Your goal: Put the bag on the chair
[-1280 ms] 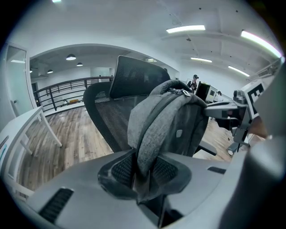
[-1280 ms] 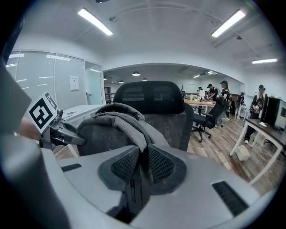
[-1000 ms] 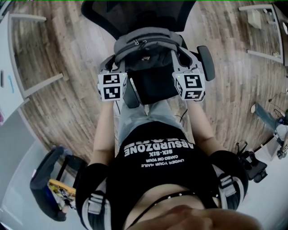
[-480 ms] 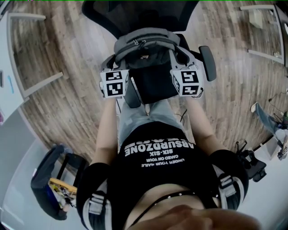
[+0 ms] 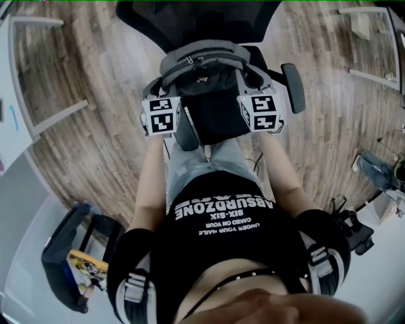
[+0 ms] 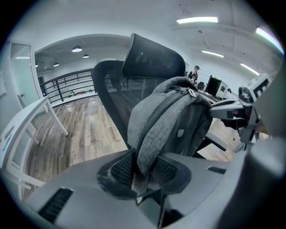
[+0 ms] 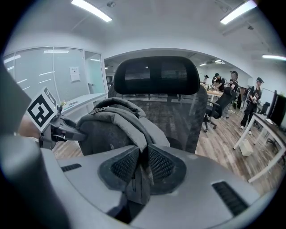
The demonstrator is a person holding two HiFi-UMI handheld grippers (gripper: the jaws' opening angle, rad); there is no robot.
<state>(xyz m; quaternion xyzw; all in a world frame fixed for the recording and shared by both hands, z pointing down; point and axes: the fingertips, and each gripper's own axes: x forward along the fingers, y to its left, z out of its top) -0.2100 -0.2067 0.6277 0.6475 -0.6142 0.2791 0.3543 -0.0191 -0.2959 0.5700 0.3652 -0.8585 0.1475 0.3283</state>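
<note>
Ribbed fingers (image 6: 119,169) of the left gripper (image 6: 144,174) pinch a grey strap (image 6: 149,143) of the bag (image 5: 201,63); the right gripper (image 7: 142,167) clamps another. Both forearms (image 5: 147,183) reach forward, grippers tilted down, flanking the bag at upper centre, before the chair (image 5: 190,18) backrest.

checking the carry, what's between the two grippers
The grey backpack lies between the left gripper and the right gripper, each shut on one of its straps; the head view shows this.
</note>
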